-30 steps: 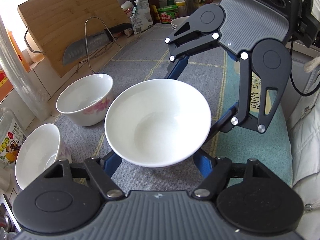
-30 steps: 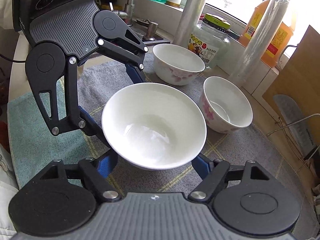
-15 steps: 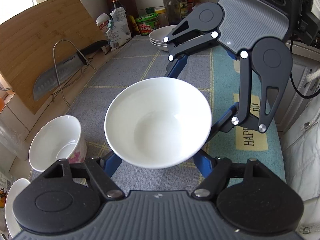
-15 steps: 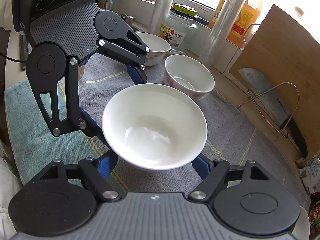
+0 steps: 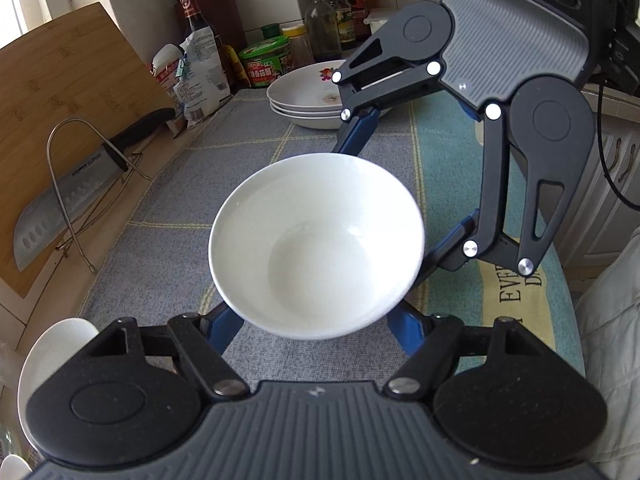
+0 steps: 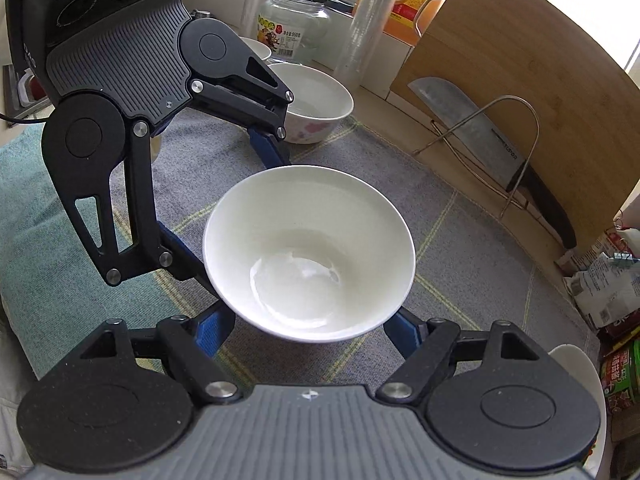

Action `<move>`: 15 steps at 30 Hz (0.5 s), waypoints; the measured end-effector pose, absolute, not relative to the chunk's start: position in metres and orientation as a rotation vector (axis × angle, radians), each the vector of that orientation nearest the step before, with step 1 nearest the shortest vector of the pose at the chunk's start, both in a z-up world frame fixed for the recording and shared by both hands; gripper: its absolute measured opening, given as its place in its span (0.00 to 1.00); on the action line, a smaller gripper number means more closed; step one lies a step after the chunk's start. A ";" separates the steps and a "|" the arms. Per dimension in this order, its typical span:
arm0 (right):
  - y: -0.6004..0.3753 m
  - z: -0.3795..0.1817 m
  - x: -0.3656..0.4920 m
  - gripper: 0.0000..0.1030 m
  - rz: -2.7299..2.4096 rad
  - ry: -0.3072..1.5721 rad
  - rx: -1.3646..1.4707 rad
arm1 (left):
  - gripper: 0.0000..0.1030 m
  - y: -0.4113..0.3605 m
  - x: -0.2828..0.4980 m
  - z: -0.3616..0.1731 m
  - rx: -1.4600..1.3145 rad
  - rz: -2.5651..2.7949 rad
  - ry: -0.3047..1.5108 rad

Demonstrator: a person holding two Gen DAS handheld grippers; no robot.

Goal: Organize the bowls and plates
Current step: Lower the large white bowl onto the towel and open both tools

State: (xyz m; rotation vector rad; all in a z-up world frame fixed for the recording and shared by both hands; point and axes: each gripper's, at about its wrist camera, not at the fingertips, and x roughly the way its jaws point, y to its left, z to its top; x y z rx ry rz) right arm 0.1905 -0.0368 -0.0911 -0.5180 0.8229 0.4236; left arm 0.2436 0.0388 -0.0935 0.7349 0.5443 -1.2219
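Observation:
A plain white bowl (image 5: pixel 316 248) hangs above the grey checked mat (image 5: pixel 168 240), gripped from opposite sides by both grippers. My left gripper (image 5: pixel 316 334) is shut on its near side, blue fingers (image 5: pixel 224 324) hugging the wall. My right gripper (image 5: pixel 400 196) clamps the far side. In the right wrist view the same bowl (image 6: pixel 308 252) sits in my right gripper (image 6: pixel 308 336), with the left gripper (image 6: pixel 224 204) opposite. A stack of white plates (image 5: pixel 308 100) stands at the mat's far end. Two floral bowls (image 6: pixel 316 100) rest behind the left gripper.
A wooden cutting board (image 5: pixel 68 92) leans on the wall, with a cleaver (image 5: pixel 64 196) in a wire rack before it. Bottles, a green tin (image 5: pixel 266 60) and packets crowd behind the plates. A glass jar (image 6: pixel 292 24) and film rolls stand by the window. A teal towel (image 5: pixel 448 184) covers the counter's edge.
Both grippers carried the white bowl along the counter away from the floral bowls. Those bowls slid out of the left view, and the plate stack came into view ahead.

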 end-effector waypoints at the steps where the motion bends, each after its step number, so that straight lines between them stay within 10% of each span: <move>1: -0.041 -0.091 0.190 0.82 0.418 0.826 -0.516 | 0.75 0.035 0.245 -0.095 0.734 -1.224 0.543; 15: -0.074 -0.100 0.206 0.82 0.392 0.883 -0.442 | 0.75 0.003 0.257 -0.104 0.705 -1.215 0.585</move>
